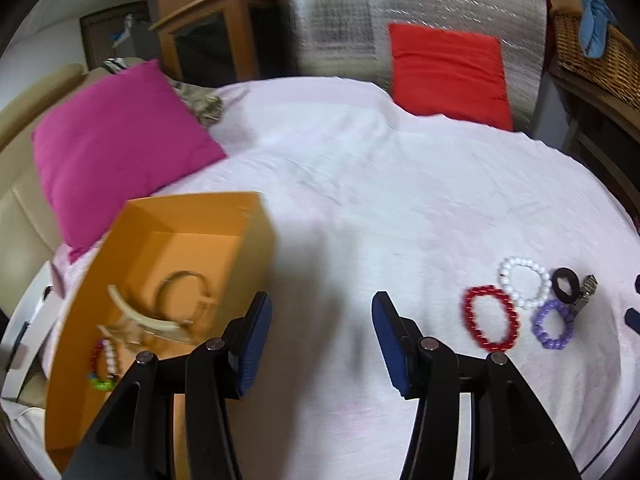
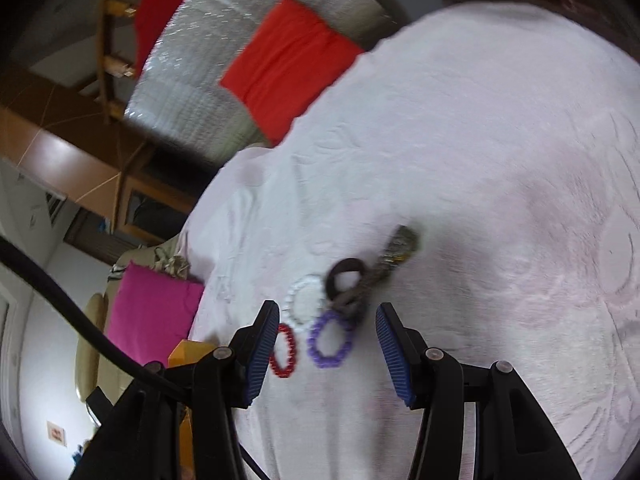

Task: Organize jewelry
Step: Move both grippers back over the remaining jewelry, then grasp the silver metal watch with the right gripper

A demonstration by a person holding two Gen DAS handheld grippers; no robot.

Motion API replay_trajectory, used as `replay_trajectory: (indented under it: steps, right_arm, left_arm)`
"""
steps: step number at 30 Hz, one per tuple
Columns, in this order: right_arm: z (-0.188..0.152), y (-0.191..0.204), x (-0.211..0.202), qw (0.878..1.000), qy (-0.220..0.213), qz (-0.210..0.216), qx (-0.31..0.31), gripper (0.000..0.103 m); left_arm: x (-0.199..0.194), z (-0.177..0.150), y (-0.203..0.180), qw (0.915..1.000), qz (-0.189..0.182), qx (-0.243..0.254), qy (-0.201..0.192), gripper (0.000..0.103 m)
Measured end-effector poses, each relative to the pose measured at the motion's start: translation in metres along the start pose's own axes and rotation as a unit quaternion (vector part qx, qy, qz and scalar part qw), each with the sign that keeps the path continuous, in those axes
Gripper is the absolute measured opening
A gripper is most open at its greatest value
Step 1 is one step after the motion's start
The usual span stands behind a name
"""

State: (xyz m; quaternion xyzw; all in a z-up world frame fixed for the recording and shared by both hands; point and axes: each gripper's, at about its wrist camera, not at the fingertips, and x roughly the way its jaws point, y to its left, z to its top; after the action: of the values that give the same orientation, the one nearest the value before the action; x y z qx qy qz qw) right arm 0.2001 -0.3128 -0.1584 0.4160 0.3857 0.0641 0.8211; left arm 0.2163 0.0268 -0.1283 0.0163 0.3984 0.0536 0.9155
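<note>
Bead bracelets (image 1: 491, 317) beside, perhaps touching, watch (image 1: 586, 290)

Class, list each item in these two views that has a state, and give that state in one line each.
Left gripper: jaws open, empty.
Right gripper: jaws open, empty.
Orange box: open, jewelry inside.
Red bead bracelet: flat on the bedspread.
White bead bracelet: flat, touching the red one.
Purple bead bracelet: flat, between the right jaws.

- No readable text, labels, brands or numbers in either wrist view.
- Small wall sign (image 2: 56, 434) in right wrist view: too blurred to read.
</note>
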Motion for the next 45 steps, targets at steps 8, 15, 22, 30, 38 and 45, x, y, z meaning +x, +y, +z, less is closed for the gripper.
replay_trajectory:
  steps: [8,15,22,30,38,45]
  right_arm:
    - [0.012,-0.037,0.020,0.998,0.021,0.006,0.062,0.054]
    - [0.015,-0.029,0.038,0.998,0.030,0.011,0.059,0.054]
    - [0.010,-0.016,0.059,0.999,0.039,-0.010,0.034,0.054]
    - [0.001,0.006,0.076,0.995,0.030,-0.091,-0.024,0.054]
    - [-0.002,0.005,0.073,0.990,0.020,-0.134,-0.048,0.021]
    - [0.001,-0.009,0.063,0.991,0.025,-0.130,-0.032,0.012]
  left_arm:
    - [0.020,0.002,-0.032,0.9987,-0.038,0.013,0.030,0.053]
    - [0.032,-0.002,-0.047,0.9967,-0.057,0.023,0.054,0.053]
    - [0.033,-0.003,-0.049,0.9961,-0.062,0.029,0.056,0.053]
    - [0.032,-0.009,-0.057,0.9929,-0.084,0.052,0.067,0.056]
    - [0.035,-0.013,-0.070,0.9892,-0.104,0.065,0.080,0.059]
    - [0.031,-0.011,-0.075,0.9880,-0.117,0.071,0.072,0.059]
